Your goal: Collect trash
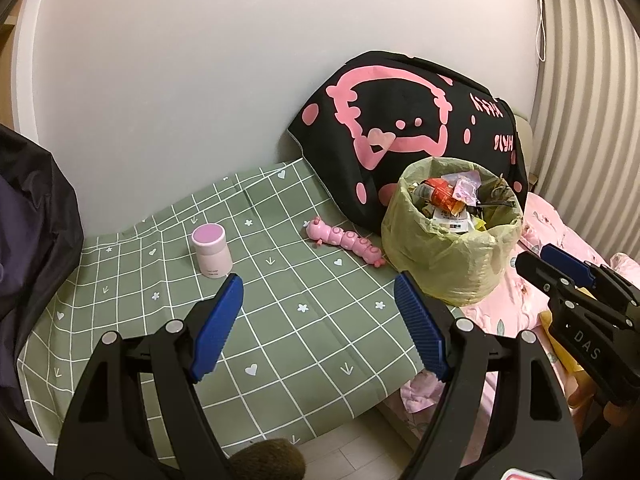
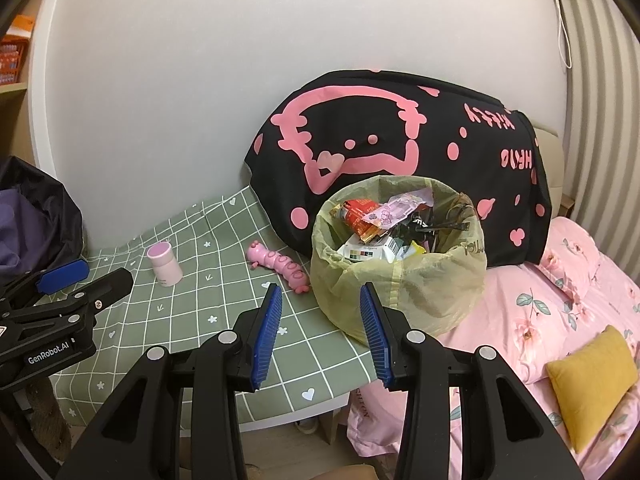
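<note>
Small worktop (image 2: pixel 224 320) beside a bed (image 2: pixel 560 312), covered in a green grid-pattern cloth with white hearts and flowers. On it: one bin lined with a yellow-green trash bag (image 2: pixel 400 280), standing at the right end of the cloth against the bed's edge, heaped to the rim with trash (image 2: pixel 384 224) (red wrapper, pink packet, printed cartons, dark scraps). One pink caterpillar toy (image 2: pixel 280 266), lying flat just left of the bag, apart from it. One pale pink jar (image 2: pixel 164 262) with a darker pink top, upright, further left, well apart from the toy. Behind the bag, a black pillow (image 2: pixel 400 136) with a pink cartoon print leans on the wall. A yellow cushion (image 2: pixel 592 376) lies on the pink floral bedding. Left gripper (image 1: pixel 320 320): blue pads spread wide, nothing between them, over the cloth. Right gripper (image 2: pixel 320 328): pads parted, empty, pointed at the bag's near side without touching it.
</note>
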Demonstrator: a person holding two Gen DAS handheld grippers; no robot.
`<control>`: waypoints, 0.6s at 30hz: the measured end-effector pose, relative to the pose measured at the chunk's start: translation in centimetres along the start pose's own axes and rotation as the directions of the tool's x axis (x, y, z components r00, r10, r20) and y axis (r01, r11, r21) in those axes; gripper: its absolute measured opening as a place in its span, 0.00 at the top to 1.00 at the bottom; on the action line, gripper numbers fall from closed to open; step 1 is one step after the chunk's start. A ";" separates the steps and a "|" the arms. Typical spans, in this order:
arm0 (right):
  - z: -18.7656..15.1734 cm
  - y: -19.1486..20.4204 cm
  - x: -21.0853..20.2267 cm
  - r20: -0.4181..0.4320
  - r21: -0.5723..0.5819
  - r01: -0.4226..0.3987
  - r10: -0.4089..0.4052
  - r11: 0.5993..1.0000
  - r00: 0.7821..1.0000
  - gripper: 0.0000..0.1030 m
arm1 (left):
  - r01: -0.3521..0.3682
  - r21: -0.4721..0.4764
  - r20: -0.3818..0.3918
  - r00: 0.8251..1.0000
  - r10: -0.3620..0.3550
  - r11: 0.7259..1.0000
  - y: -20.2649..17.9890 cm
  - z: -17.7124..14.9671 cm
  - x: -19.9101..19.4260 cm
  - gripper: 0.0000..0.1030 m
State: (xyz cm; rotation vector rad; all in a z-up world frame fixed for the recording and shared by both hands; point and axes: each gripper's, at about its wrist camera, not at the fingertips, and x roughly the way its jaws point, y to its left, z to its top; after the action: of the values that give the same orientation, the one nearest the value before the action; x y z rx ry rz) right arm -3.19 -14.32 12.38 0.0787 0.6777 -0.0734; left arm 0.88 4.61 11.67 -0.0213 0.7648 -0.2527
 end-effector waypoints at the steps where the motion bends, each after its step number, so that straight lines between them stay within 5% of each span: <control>1: 0.0 0.0 0.0 0.000 -0.001 0.000 0.000 1.000 1.000 0.62 | 0.001 0.001 0.000 1.000 -0.001 1.000 -0.1 0.0 0.0 0.28; 18: -0.1 -0.5 -0.3 0.004 0.004 0.008 -0.008 1.000 1.000 0.62 | 0.023 0.010 -0.003 1.000 -0.023 1.000 -0.6 -0.1 0.0 0.28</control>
State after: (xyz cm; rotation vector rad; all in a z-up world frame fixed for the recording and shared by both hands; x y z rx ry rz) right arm -3.55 -14.77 12.43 0.0796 0.6737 -0.0829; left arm 0.64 4.04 11.68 -0.0203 0.7670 -0.2786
